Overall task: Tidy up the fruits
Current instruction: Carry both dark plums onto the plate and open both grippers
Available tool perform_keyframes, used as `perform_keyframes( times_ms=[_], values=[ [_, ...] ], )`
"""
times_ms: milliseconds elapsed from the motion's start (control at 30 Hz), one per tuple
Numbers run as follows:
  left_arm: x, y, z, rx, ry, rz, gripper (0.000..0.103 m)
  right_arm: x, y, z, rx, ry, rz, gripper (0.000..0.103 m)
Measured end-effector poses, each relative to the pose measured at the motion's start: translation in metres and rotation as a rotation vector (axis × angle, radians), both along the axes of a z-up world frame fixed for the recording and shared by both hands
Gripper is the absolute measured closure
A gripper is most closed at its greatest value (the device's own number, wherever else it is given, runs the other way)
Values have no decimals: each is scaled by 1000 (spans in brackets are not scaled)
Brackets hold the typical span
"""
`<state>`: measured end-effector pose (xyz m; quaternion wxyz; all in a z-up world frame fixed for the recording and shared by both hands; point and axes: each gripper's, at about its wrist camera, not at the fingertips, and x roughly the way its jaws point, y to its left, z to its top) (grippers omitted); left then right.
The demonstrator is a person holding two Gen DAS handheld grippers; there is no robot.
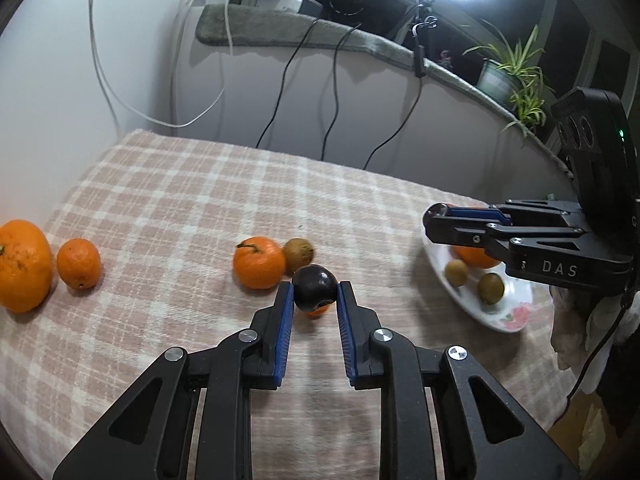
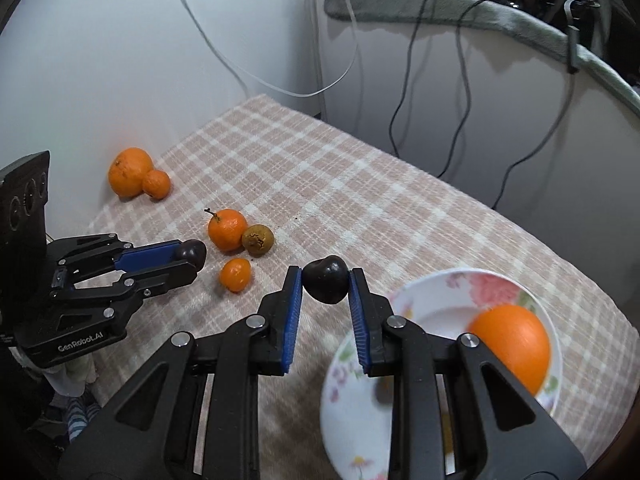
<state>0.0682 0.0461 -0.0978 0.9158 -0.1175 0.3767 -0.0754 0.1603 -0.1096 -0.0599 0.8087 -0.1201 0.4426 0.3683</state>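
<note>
right gripper (image 2: 325, 282) jaws clamping dark plum (image 2: 326, 279), floral plate (image 2: 432, 304) below holding orange (image 2: 512, 344)

Table (image 2: 360, 200): my left gripper (image 1: 313, 294) holds one plum (image 1: 314, 288), my right gripper (image 2: 325, 280) another (image 2: 326, 279). Plate (image 2: 460, 280) right, holding an orange (image 2: 510, 342). Two oranges (image 2: 130, 172) far left.

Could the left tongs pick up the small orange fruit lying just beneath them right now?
Probably not yet: the left tongs are shut on a dark round fruit, so nothing more fits between the pads. The small orange fruit itself lies uncovered on the checked cloth.
</note>
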Motion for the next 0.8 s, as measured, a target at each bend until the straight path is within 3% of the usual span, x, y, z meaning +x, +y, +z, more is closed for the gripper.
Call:
perform_keyframes(
  times_ms=[400, 800],
  values=[
    [-1, -35, 12, -37, -30, -79, 83, -24, -77, 13, 27, -47, -147, 79],
    [4, -87, 10, -47, -19, -192, 83, -35, -131, -5, 14, -31, -262, 79]
  ],
)
